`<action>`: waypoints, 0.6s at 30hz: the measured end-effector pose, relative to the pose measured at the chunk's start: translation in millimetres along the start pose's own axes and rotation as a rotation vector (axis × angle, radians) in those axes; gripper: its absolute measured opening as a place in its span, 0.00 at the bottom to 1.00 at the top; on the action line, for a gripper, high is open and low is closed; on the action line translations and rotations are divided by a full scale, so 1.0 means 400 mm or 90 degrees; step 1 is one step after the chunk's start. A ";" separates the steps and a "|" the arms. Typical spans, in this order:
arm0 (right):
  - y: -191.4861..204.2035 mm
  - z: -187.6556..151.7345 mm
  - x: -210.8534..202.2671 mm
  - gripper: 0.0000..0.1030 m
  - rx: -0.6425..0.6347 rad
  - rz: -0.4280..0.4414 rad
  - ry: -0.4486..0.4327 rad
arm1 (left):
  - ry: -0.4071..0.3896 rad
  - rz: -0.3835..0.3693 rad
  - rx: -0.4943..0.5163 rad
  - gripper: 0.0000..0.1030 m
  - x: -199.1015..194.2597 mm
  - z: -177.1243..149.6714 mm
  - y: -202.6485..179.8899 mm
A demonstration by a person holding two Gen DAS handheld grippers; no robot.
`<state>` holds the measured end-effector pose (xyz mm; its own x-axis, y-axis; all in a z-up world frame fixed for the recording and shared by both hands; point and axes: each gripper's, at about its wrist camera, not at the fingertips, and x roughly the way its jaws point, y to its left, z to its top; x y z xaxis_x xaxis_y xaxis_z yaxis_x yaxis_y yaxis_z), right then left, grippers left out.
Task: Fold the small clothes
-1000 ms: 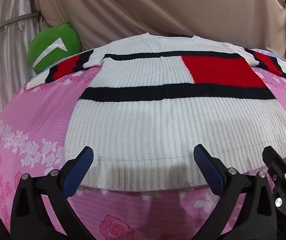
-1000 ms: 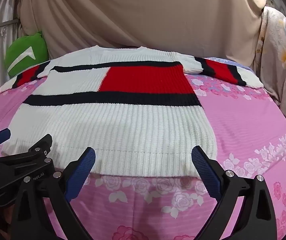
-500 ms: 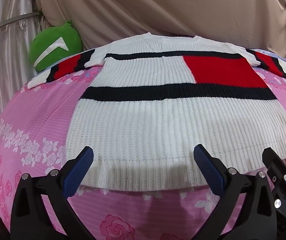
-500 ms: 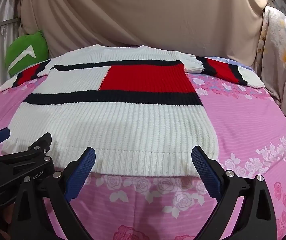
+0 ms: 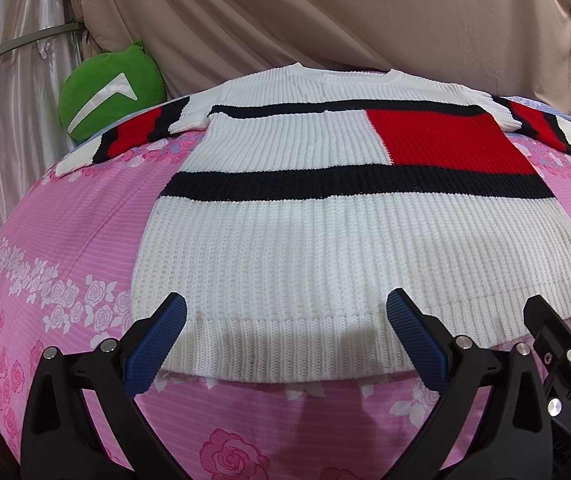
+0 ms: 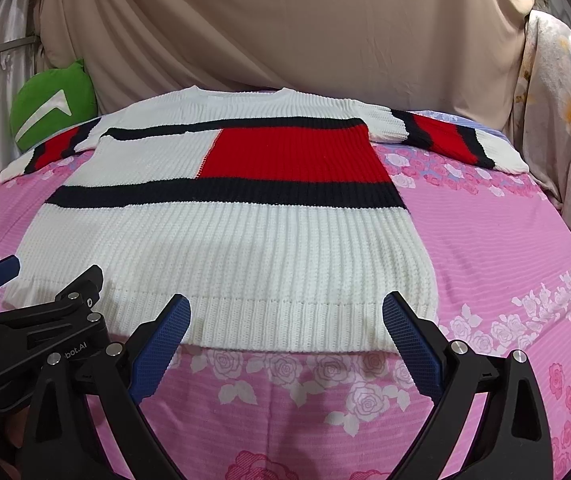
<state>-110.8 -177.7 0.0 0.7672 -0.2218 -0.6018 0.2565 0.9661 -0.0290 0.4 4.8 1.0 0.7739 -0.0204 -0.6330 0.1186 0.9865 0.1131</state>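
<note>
The sweater (image 5: pixel 325 240) lies flat across the middle of the frame on the pink sheet (image 5: pixel 65 240). No fold is made yet. The left gripper (image 5: pixel 285 332) and right gripper (image 6: pixel 285 328) are both wide, holding nothing, at its bottom edge.

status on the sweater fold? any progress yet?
Done: the sweater lies spread flat on the pink bedsheet, both sleeves out to the sides. In hand: nothing; the left gripper and right gripper are open, poised at the hem without gripping it. Left: every fold; no sleeve or hem is turned in yet.
</note>
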 end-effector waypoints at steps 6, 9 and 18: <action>0.000 -0.004 -0.002 0.93 0.002 0.001 0.001 | -0.002 0.004 0.001 0.95 -0.005 -0.010 0.003; -0.002 -0.005 -0.002 0.93 0.005 0.002 0.001 | -0.003 0.007 0.003 0.95 -0.006 -0.015 0.003; -0.004 -0.002 -0.003 0.93 0.010 0.002 0.002 | -0.002 0.014 0.008 0.95 -0.003 -0.013 -0.002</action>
<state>-112.6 -178.7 0.0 0.7665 -0.2175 -0.6043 0.2623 0.9649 -0.0146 -3.8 4.8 -2.2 0.7779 0.0003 -0.6284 0.1099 0.9845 0.1364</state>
